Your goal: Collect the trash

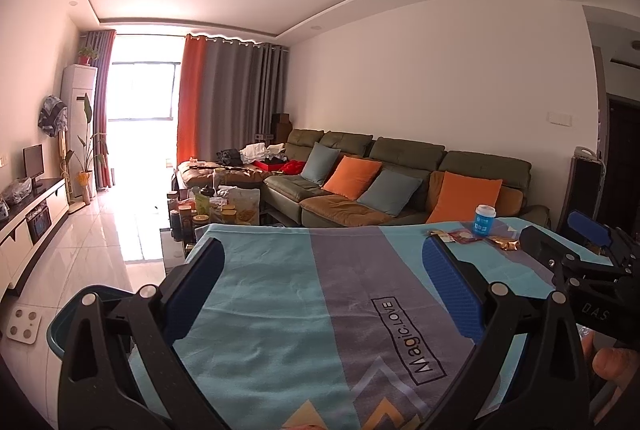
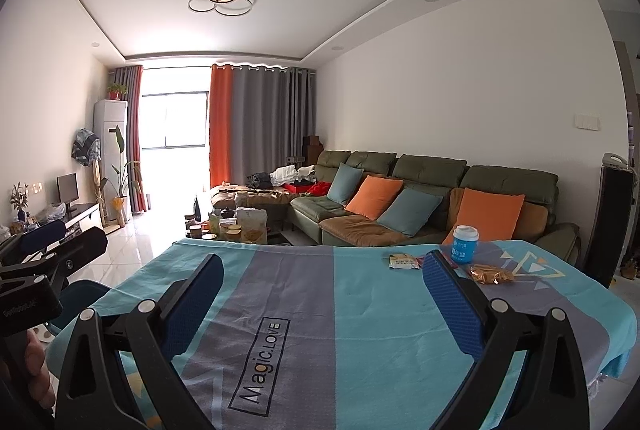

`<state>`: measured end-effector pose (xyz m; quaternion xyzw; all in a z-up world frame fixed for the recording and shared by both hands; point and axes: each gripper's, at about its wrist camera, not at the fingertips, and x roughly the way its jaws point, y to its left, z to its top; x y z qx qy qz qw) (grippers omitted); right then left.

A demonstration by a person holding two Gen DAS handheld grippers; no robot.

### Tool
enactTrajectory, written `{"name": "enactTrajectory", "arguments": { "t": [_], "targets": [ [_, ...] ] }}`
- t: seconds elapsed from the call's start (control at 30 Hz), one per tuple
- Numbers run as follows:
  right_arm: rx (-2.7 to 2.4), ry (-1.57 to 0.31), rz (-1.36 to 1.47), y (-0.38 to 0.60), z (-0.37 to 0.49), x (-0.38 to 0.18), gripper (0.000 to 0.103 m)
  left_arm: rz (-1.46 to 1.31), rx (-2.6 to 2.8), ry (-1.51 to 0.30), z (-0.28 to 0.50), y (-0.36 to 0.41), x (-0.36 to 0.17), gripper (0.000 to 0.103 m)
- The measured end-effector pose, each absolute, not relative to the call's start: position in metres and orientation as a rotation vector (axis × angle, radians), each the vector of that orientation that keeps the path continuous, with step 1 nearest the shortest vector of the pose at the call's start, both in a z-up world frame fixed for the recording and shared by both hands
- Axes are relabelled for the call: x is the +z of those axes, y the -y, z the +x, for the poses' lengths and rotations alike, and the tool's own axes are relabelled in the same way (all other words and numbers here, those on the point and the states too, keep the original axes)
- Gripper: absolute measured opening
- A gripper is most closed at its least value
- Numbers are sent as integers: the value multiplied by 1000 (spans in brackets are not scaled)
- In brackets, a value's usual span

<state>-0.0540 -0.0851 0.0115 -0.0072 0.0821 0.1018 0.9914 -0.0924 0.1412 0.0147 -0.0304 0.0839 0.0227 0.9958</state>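
Note:
On the far right of the table's blue and grey cloth (image 2: 320, 310) stands a blue paper cup with a white lid (image 2: 465, 244). Beside it lie a white-yellow snack packet (image 2: 402, 261), a red wrapper (image 2: 420, 261) and a golden wrapper (image 2: 492, 274). The same cup (image 1: 484, 219), red wrapper (image 1: 464, 236) and golden wrapper (image 1: 502, 241) show in the left wrist view. My left gripper (image 1: 320, 274) is open and empty over the cloth. My right gripper (image 2: 324, 282) is open and empty, short of the trash.
A dark teal bin (image 1: 68, 318) stands on the floor at the table's left edge, also in the right wrist view (image 2: 80, 294). A green sofa with cushions (image 2: 420, 202) and a cluttered coffee table (image 2: 236, 226) lie beyond. A white scale (image 1: 22, 324) lies on the floor.

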Motion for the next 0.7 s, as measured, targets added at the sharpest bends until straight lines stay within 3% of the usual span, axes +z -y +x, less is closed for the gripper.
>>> {"name": "enactTrajectory", "arguments": {
  "t": [0.7],
  "targets": [
    [169,-193,2,102,-40,11,96,-28,55,-197,-73,-139,11,98]
  ]
}}
